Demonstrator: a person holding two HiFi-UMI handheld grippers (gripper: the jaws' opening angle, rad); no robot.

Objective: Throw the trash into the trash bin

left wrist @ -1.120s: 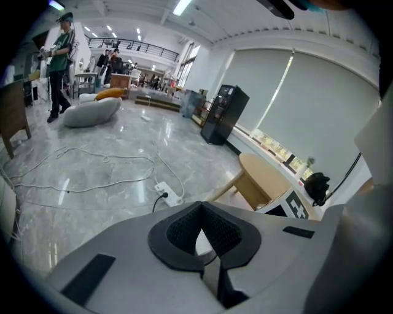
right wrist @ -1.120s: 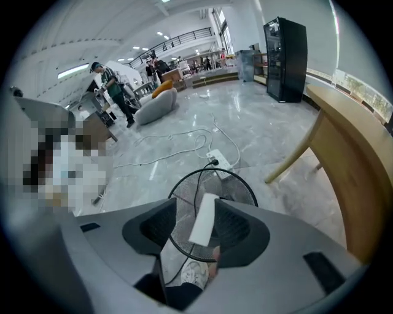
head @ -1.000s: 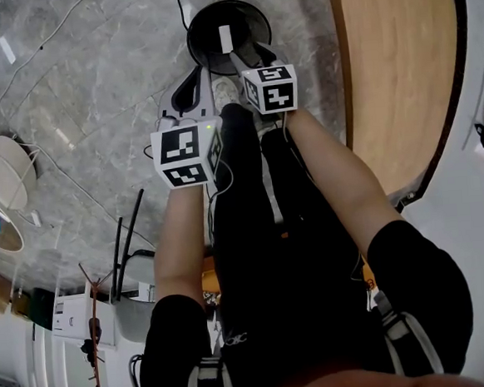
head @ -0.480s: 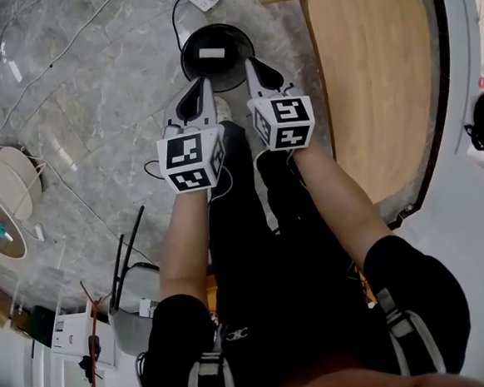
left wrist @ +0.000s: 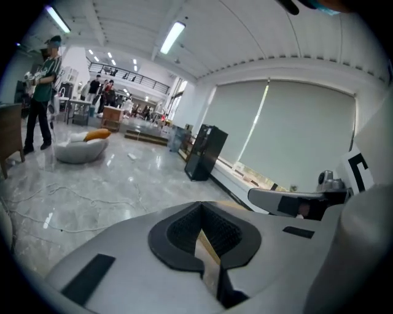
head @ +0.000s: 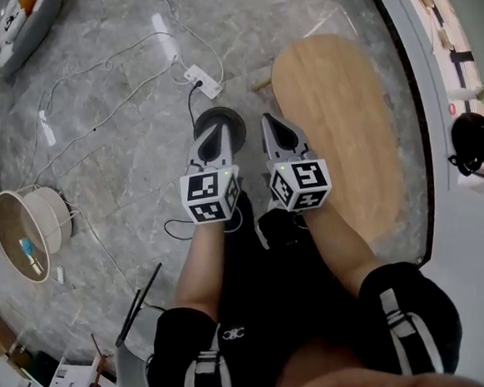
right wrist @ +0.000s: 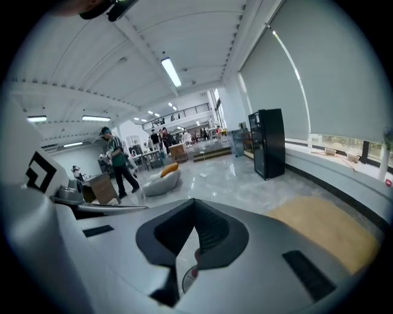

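The black round trash bin (head: 235,120) stands on the grey stone floor, far below my hands. My left gripper (head: 214,130) hangs over most of it, so I cannot see what lies inside. My right gripper (head: 268,121) is beside it, just right of the bin. Both are held high and side by side, pointing forward and slightly down. In the left gripper view the left gripper (left wrist: 201,211) has its jaws together with nothing between them. In the right gripper view the right gripper (right wrist: 195,207) is also shut and empty.
A long oval wooden table (head: 345,122) stands right of the bin. A white power strip (head: 202,81) and cables lie on the floor behind it. A round basket (head: 28,230) sits far left. A person in green (left wrist: 40,92) stands far off; a black cabinet (left wrist: 202,153) is by the window.
Both grippers have risen well above the bin, which now looks smaller and farther away. The white scrap seen inside the bin earlier is now hidden behind the left gripper.
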